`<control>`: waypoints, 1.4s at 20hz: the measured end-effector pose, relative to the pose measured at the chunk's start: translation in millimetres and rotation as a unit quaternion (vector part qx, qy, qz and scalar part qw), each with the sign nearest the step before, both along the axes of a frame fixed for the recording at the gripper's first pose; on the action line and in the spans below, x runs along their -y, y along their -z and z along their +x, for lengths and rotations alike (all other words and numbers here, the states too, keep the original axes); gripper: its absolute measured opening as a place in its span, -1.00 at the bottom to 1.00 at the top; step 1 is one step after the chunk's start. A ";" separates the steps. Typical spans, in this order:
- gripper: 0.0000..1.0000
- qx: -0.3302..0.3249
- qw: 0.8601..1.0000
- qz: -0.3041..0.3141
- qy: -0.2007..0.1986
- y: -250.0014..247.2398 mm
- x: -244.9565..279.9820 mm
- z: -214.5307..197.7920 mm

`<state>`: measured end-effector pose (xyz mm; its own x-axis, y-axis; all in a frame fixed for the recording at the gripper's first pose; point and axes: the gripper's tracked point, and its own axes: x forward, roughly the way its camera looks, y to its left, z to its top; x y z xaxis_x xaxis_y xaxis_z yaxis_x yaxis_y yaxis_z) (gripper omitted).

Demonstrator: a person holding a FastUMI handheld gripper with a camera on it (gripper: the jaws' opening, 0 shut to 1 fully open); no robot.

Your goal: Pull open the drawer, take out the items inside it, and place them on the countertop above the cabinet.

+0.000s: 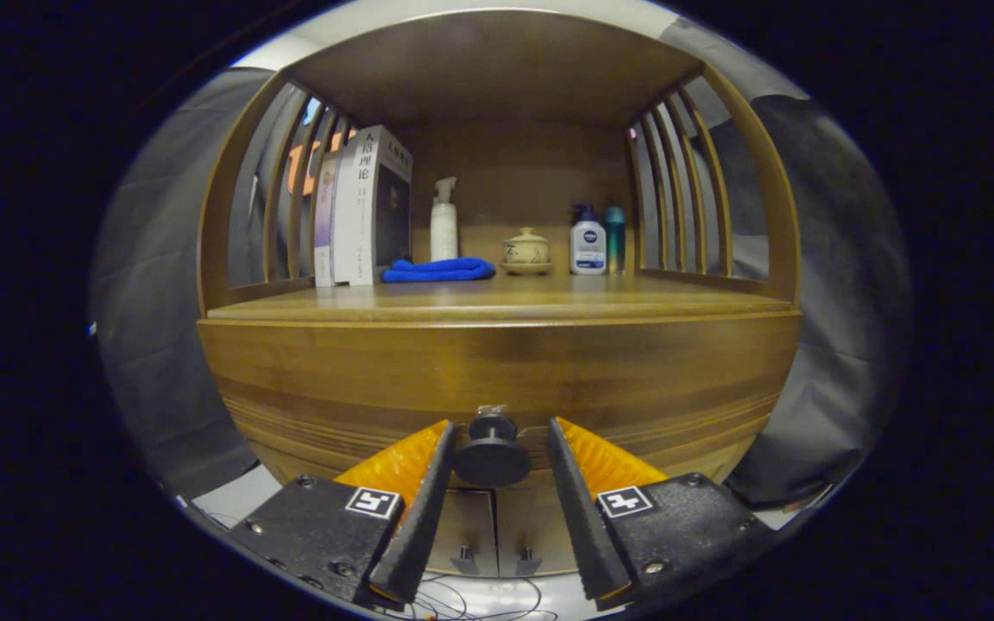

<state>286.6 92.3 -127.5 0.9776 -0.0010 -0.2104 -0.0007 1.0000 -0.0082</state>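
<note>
The wooden cabinet's drawer front (635,371) is closed and spans the width just ahead of me. Its black round knob (492,455) sits between my two fingers. My gripper (500,426) is open around the knob: the left finger (428,492) is at or nearly at the knob's edge, and the right finger (573,492) stands a small gap away. The countertop (549,302) lies above the drawer. The drawer's inside is hidden.
At the back of the countertop stand books (363,207), a white spray bottle (443,222), a folded blue cloth (438,271), a lidded ceramic bowl (525,251), a white lotion bottle (588,244) and a teal bottle (615,237). Slatted sides enclose the shelf. Lower cabinet doors (497,535) are below the knob.
</note>
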 end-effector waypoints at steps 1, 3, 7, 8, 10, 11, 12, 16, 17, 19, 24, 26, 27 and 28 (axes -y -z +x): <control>0.32 0.002 1.000 0.001 0.002 1.4 0.3 0.2; 0.16 0.000 1.000 0.003 -0.001 3.2 -5.3 6.2; -0.07 0.006 1.000 0.010 0.001 1.8 -4.1 6.4; -0.10 0.004 1.000 0.009 -0.001 1.4 -3.8 5.4; -0.16 -0.003 1.000 0.014 -0.005 3.1 -4.0 5.0; -0.19 -0.007 1.000 0.019 -0.005 3.1 -4.2 5.0; -0.22 -0.008 1.000 0.019 -0.006 2.8 -4.4 5.3; -0.30 -0.014 1.000 0.010 -0.004 2.5 -3.9 1.5; -0.31 -0.017 1.000 0.013 -0.004 2.4 -4.5 -0.7; -0.33 -0.020 1.000 0.012 -0.005 2.4 -5.9 -6.2; -0.33 -0.021 1.000 0.007 -0.004 3.2 -5.5 -26.7; -0.34 -0.021 1.000 0.009 -0.005 3.5 -4.7 -37.1; -0.34 -0.020 1.000 0.006 -0.006 3.4 -4.0 -43.8; -0.34 -0.019 1.000 0.003 -0.006 4.0 -4.0 -51.5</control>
